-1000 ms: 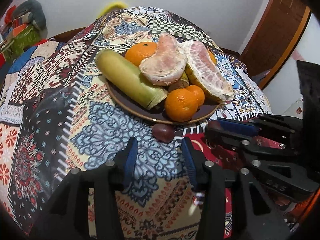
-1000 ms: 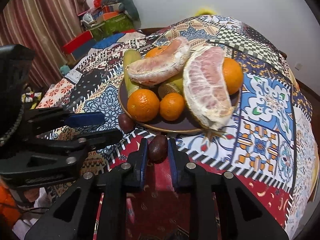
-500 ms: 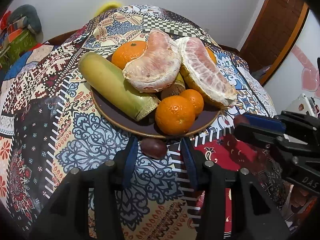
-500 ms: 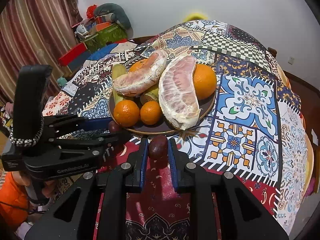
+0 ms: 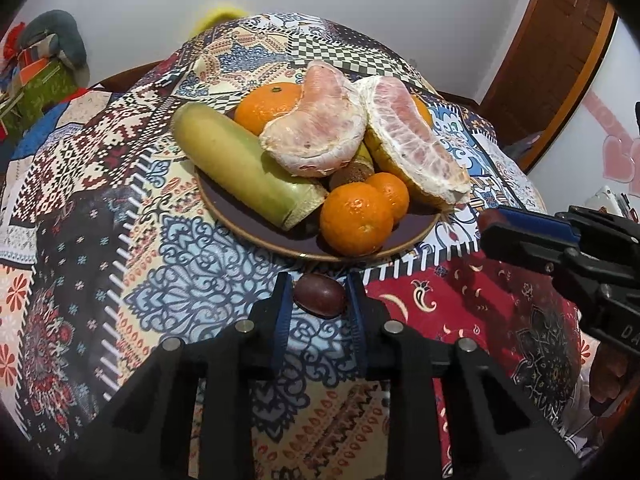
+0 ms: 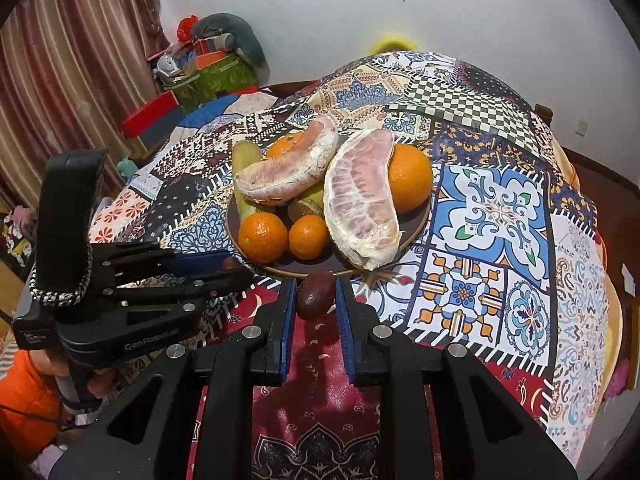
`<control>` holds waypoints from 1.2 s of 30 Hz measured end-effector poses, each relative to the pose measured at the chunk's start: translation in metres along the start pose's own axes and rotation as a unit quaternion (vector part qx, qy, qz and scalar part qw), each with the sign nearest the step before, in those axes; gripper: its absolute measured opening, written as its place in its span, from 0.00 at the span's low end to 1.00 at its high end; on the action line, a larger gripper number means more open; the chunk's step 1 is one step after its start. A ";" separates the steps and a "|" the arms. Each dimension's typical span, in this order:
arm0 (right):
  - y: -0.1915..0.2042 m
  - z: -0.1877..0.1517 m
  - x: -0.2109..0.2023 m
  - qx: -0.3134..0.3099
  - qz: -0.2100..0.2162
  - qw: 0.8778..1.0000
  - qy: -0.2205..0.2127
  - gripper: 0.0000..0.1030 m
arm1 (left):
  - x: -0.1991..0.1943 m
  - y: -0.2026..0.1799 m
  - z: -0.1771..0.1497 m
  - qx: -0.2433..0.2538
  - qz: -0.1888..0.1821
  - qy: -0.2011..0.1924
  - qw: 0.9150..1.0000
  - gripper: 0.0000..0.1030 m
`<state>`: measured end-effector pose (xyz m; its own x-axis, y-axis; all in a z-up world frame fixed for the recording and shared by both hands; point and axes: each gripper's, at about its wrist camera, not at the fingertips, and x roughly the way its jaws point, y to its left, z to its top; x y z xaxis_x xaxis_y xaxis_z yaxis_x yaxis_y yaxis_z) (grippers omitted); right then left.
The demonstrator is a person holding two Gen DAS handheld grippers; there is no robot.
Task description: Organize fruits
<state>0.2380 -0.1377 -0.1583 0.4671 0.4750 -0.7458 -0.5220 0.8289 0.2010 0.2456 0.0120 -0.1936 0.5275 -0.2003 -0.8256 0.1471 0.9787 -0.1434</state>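
A brown plate [image 5: 416, 236] [image 6: 420, 224] on the patterned cloth holds oranges [image 5: 356, 220], a green sugarcane piece [image 5: 240, 168] and two peeled pomelo pieces [image 5: 320, 132]. A dark purple fruit [image 5: 320, 295] lies on the cloth just before the plate, between the fingers of my left gripper [image 5: 320, 296], which has closed to the fruit's sides. My right gripper [image 6: 316, 296] is shut on a second dark purple fruit [image 6: 315, 294] and holds it lifted near the plate's near rim.
The patterned cloth [image 6: 496, 208] covers a round table that drops off on all sides. Boxes and bags [image 6: 208, 68] are piled by the curtain at the far left. A wooden door [image 5: 560, 52] stands at the far right.
My left gripper moved forward around the purple fruit on the cloth and closed in on it. My right gripper rose and drew back with its fruit.
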 end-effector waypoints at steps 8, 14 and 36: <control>0.006 0.007 0.006 -0.010 0.002 1.000 -0.001 0.18 | -0.023 0.013 0.005 -0.014 0.009 -0.027 0.999 0.26; 0.010 0.014 0.010 -0.018 0.003 1.000 -0.008 0.18 | -0.029 0.019 0.018 -0.019 0.015 -0.046 0.999 0.26; 0.008 0.017 0.038 -0.037 -0.013 0.999 0.022 0.18 | -0.006 0.023 0.026 -0.032 0.016 -0.030 0.999 0.28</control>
<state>0.2636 -0.1082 -0.1744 0.4496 0.4392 -0.7778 -0.5620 0.8159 0.1359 0.2679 0.0342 -0.1775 0.5804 -0.1697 -0.7964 0.0771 0.9851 -0.1537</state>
